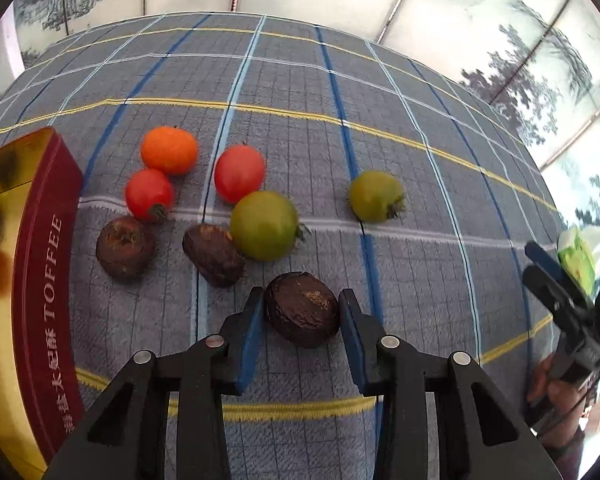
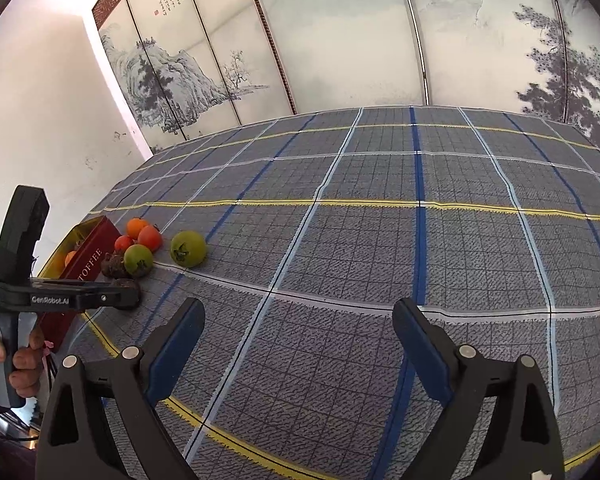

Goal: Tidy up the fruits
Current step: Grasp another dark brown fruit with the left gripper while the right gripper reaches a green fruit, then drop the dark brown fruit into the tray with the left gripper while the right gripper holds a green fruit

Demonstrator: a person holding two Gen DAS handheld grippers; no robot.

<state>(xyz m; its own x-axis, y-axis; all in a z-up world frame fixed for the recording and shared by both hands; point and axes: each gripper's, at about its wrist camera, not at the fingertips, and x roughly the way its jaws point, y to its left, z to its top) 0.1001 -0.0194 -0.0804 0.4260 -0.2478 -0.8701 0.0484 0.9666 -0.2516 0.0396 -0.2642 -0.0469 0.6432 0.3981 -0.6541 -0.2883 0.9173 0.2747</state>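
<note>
My left gripper (image 1: 302,308) is open, its two pads on either side of a dark brown wrinkled fruit (image 1: 302,309) lying on the cloth, small gaps on both sides. Beyond it lie two more brown fruits (image 1: 214,255) (image 1: 125,247), two green tomatoes (image 1: 265,225) (image 1: 376,196), two red tomatoes (image 1: 239,174) (image 1: 149,195) and an orange (image 1: 169,150). A red and gold TOFFEE tin (image 1: 40,264) at the left holds an orange and something dark. My right gripper (image 2: 298,344) is open and empty over bare cloth; the fruits (image 2: 188,249) and the tin (image 2: 88,258) lie far left.
A grey plaid cloth (image 2: 380,240) covers the table. Painted folding screens (image 2: 340,40) stand behind its far edge. In the left wrist view the right gripper (image 1: 560,292) shows at the right edge. In the right wrist view the left gripper body (image 2: 60,300) is at the left.
</note>
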